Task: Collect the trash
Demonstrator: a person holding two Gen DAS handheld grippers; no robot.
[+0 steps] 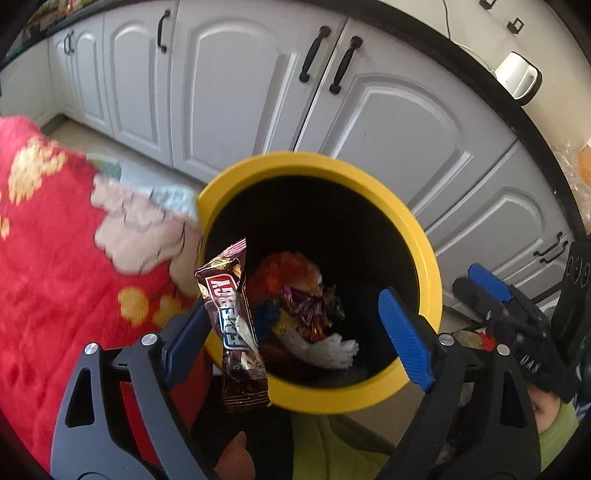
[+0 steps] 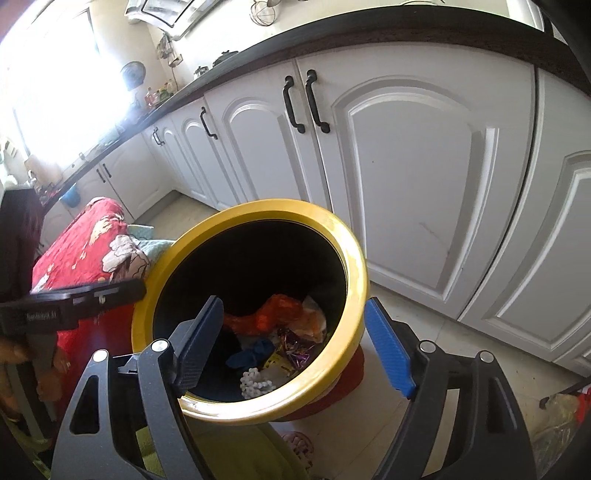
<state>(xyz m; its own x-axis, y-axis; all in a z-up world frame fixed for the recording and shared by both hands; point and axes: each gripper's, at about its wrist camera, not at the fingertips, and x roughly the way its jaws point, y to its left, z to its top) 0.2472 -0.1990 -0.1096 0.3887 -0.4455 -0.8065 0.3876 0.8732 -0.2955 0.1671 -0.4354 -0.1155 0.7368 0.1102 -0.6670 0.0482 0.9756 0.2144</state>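
Note:
A bin with a yellow rim (image 1: 424,240) and a black inside holds several pieces of trash: an orange bag (image 1: 280,273), a purple foil wrapper (image 1: 310,306) and something white. My left gripper (image 1: 295,339) is open over its near rim. A brown snack wrapper (image 1: 236,325) hangs upright beside the left finger (image 1: 184,343), across the rim, with nothing pressing on its other side. My right gripper (image 2: 295,347) is also open over the bin (image 2: 258,218), with nothing between its fingers. It shows at the right edge of the left wrist view as well, the right gripper (image 1: 480,291).
White cabinet doors (image 2: 406,166) with black handles stand right behind the bin under a dark countertop (image 2: 369,33). A red flowered blanket (image 1: 48,240) lies left of the bin. Green cloth (image 1: 332,443) is below it. Pale floor tiles (image 2: 443,362) lie to the right.

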